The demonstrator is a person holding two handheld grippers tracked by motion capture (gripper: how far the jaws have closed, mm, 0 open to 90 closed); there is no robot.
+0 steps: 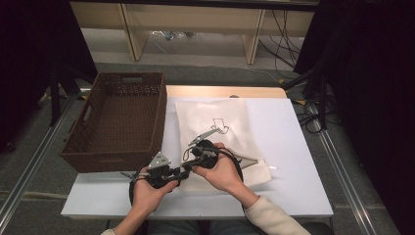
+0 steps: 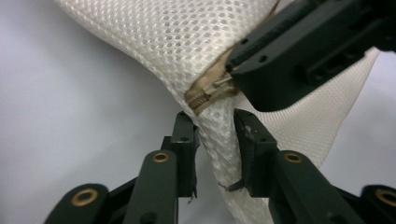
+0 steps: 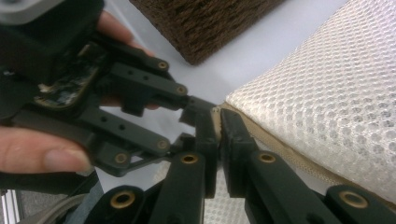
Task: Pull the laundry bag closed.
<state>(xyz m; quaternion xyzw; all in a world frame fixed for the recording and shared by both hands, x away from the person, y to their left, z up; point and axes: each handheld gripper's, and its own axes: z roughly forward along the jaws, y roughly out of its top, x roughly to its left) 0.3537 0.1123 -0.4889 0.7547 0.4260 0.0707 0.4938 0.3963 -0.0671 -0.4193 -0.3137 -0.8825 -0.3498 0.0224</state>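
A white mesh bag [image 1: 220, 127] with a tan zipper [image 2: 203, 93] lies on the white table [image 1: 293, 161]; its near left corner is lifted. In the left gripper view, my left gripper [image 2: 215, 121] pinches a fold of mesh [image 2: 217, 140] just below the zipper end. My right gripper [image 2: 232, 65] comes in from the upper right and is shut on the metal zipper pull [image 2: 219, 83]. In the right gripper view its jaws [image 3: 218, 116] are closed on the tan zipper edge, with the left gripper [image 3: 189, 121] right beside them. From above, both grippers [image 1: 182, 172] [image 1: 195, 157] meet at that corner.
A brown wicker basket [image 1: 117, 117] stands empty at the table's left, close to the bag; its corner [image 3: 201, 23] shows in the right gripper view. The bag bears a small printed drawing [image 1: 220, 126]. Bare table lies to the right of the bag.
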